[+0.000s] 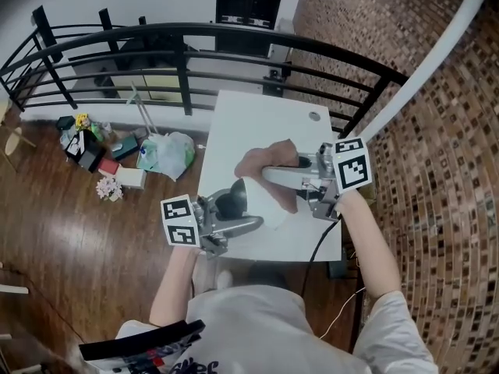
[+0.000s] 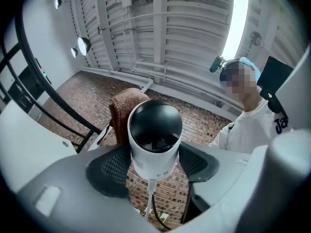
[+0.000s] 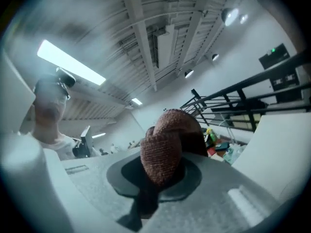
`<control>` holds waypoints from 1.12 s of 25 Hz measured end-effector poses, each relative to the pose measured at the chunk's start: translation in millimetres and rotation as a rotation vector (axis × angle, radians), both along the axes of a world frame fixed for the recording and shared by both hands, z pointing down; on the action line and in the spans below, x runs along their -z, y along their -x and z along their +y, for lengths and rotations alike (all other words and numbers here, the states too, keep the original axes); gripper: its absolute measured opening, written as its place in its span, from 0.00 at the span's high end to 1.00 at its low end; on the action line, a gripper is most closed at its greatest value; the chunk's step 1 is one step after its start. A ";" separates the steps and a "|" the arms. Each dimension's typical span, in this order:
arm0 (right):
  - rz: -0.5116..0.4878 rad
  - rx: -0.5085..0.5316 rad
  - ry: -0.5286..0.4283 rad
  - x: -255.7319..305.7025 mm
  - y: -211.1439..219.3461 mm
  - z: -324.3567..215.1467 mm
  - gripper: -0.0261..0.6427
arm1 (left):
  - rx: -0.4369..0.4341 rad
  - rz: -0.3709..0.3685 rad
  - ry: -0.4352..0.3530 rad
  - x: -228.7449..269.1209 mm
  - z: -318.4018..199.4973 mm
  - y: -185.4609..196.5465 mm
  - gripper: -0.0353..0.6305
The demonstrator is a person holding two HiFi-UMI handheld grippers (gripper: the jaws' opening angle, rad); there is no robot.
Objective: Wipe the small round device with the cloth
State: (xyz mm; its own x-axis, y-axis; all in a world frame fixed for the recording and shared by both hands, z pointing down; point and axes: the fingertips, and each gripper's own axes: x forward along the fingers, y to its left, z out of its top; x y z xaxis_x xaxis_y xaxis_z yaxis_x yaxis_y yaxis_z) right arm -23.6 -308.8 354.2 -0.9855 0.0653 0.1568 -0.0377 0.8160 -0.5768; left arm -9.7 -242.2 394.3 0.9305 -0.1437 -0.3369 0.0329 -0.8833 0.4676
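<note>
The small round device, white with a black dome, is held above the white table by my left gripper, which is shut on its white body. In the left gripper view the device stands between the dark pads with a thin cable hanging below it. My right gripper is shut on a bunched brown cloth, which hangs just right of and behind the device. The cloth shows right behind the dome; whether it touches the dome cannot be told. In the right gripper view the cloth fills the jaws.
A black curved railing runs behind the table. Bags and clutter lie on the wood floor at left. A brick wall rises at right. A black cable drops off the table's front edge.
</note>
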 end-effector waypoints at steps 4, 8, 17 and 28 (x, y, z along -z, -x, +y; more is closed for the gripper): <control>0.048 0.087 0.062 -21.8 0.0 7.4 0.93 | -0.095 0.011 -0.087 12.0 23.9 -10.1 0.44; 0.035 0.164 0.178 -35.1 7.2 19.3 0.93 | -0.142 0.057 -0.121 25.8 36.6 -15.9 0.44; -0.111 0.055 0.202 -13.8 -26.3 0.5 0.93 | -0.043 0.093 -0.015 8.4 19.0 -20.3 0.44; 0.084 0.081 -0.232 20.3 -19.7 73.2 0.93 | 0.219 0.081 0.060 11.7 -39.8 -17.6 0.44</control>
State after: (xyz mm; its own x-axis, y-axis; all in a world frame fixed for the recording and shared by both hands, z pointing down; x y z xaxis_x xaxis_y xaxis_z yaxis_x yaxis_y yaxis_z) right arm -3.9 -235.6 333.9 -0.9613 0.0962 0.2582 -0.0070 0.9283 -0.3718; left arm 7.9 -282.0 382.7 0.8454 -0.3608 -0.3938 -0.1166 -0.8442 0.5231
